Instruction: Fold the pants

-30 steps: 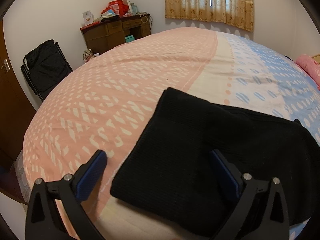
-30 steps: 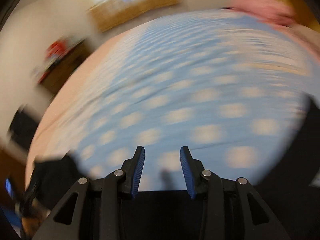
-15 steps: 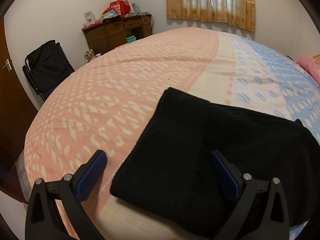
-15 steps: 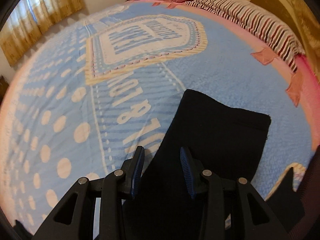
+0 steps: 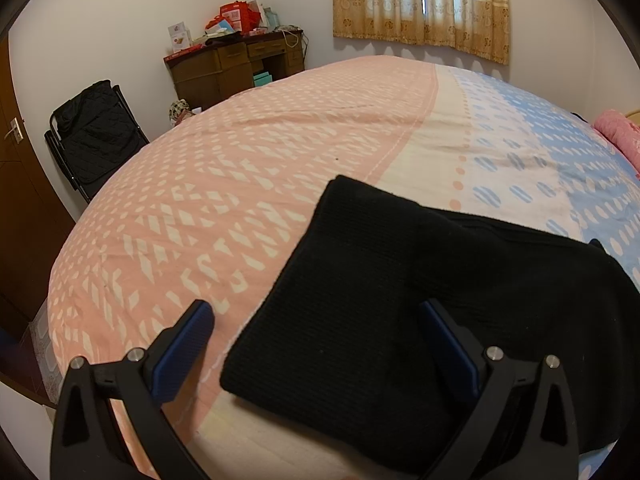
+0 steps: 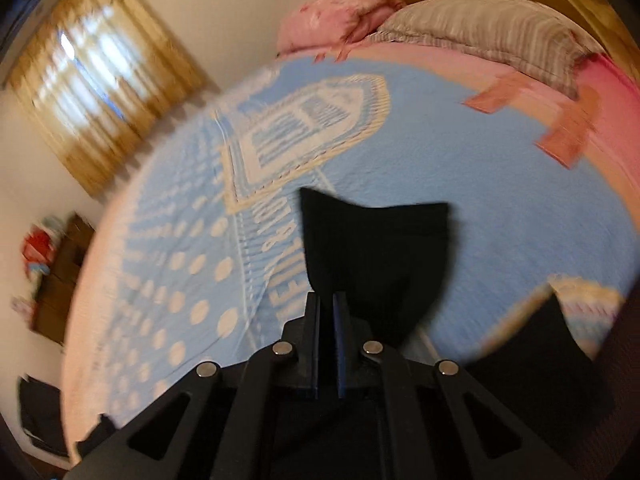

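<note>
The black pants (image 5: 400, 300) lie spread on the bed (image 5: 240, 184), over a bedspread that is pink with white flecks on one side and blue with pale dots on the other. The left gripper (image 5: 316, 344) hangs over the near folded end of the pants with its jaws spread wide; one blue pad (image 5: 184, 352) stands over bare pink cover to the left of the cloth, the other over the black fabric, and neither presses on anything. The cloth's folded edge runs between the two fingers, just ahead of them.

The right gripper (image 6: 328, 320) has its jaws drawn almost together, with a fold of the pants (image 6: 376, 248) pinched between them. The black cloth fans up and away from the fingertips, its far hem lifted off the blue cover and curling at both corners. This view is smeared, so fine detail is lost.

Beyond the right gripper a striped pillow (image 6: 492, 36) and a pink pillow (image 6: 332, 20) sit at the head of the bed. Beyond the left gripper stand a wooden desk (image 5: 236, 64) piled with boxes, a black folding chair (image 5: 96, 136) and a curtained window (image 5: 420, 4).
</note>
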